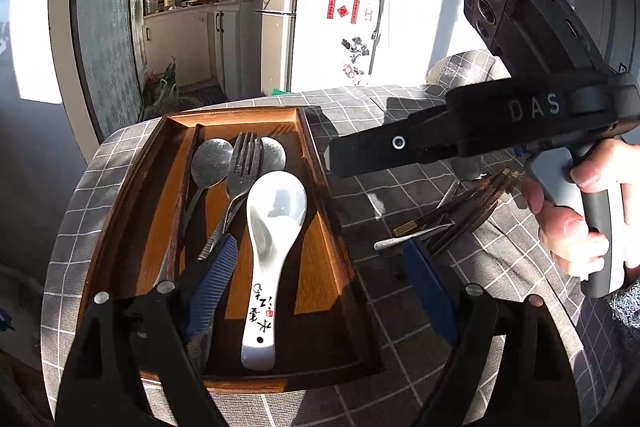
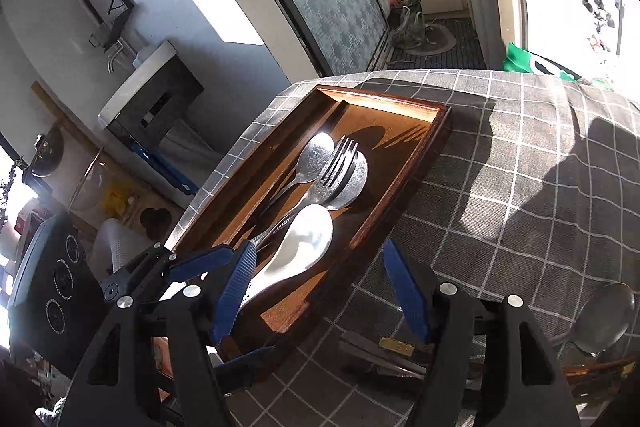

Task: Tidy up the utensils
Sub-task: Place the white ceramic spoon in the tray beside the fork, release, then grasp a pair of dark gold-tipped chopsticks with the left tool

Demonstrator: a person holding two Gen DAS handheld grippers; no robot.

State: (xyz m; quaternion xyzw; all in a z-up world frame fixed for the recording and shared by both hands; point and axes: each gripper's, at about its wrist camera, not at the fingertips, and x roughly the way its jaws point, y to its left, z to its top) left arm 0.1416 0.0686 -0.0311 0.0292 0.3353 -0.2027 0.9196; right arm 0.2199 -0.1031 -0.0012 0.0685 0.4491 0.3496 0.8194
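A wooden tray point(image 1: 240, 115) on the checked cloth holds two metal spoons point(image 1: 210, 163), a fork point(image 1: 244, 163) and a white ceramic spoon point(image 1: 272, 223) with black writing. My left gripper point(image 1: 320, 287) is open and straddles the tray's near right rim, with the white spoon's handle between its blue fingers point(image 1: 212, 283), untouched. My right gripper point(image 2: 320, 291) is open too, low over the same corner of the tray point(image 2: 384, 99); its left pad is beside the white spoon point(image 2: 304, 247). In the left wrist view the right gripper point(image 1: 332, 159) comes in from the right above the tray rim.
Dark chopsticks with gold tips point(image 1: 460, 211) and other utensils lie on the cloth right of the tray. A metal spoon point(image 2: 604, 319) rests near the table's right edge. A hand point(image 1: 568, 227) holds the right gripper's handle. The table drops off just left of the tray.
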